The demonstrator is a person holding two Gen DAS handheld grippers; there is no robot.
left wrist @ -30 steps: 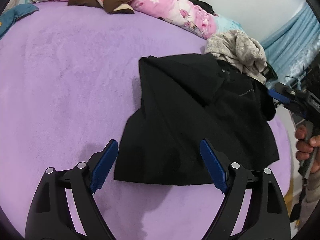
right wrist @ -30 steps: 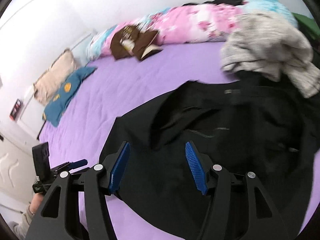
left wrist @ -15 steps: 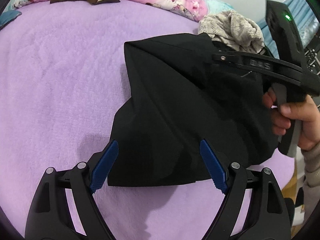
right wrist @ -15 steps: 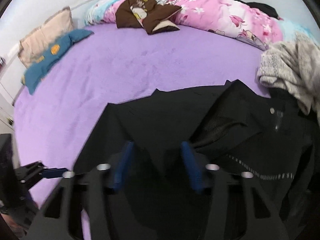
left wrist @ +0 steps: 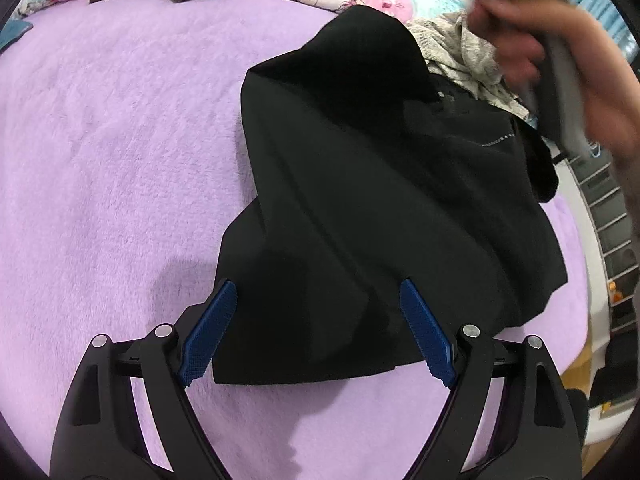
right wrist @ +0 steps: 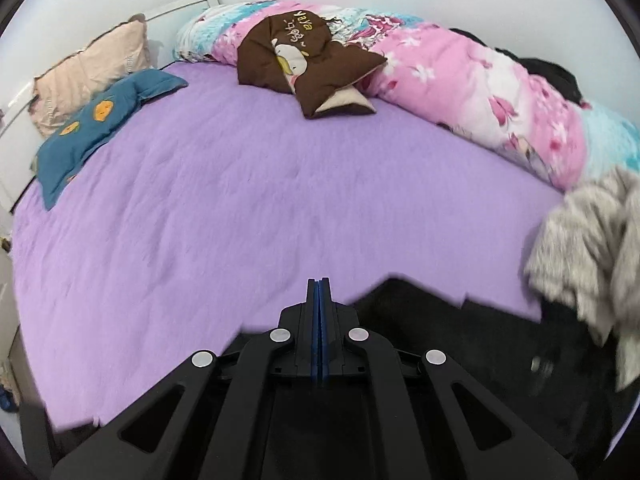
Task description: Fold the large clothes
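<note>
Black garment [left wrist: 380, 200] lies on the purple bed [left wrist: 120, 140], its near hem between the left gripper's [left wrist: 316, 332] spread, released fingers [left wrist: 208, 328]. Right gripper [right wrist: 319, 304] fingers are clenched together, though I can't tell if they pinch cloth; only its view shows the pillows [right wrist: 96, 120].

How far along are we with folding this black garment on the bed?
Early. Done: the black garment lies on the purple bedspread with one flap turned over. In hand: the right gripper is shut at its far edge; whether cloth is pinched is unclear. The left gripper is open over the near hem. Left: the remaining folds.

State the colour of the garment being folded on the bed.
The garment is plain black; the left wrist view shows it best.
</note>
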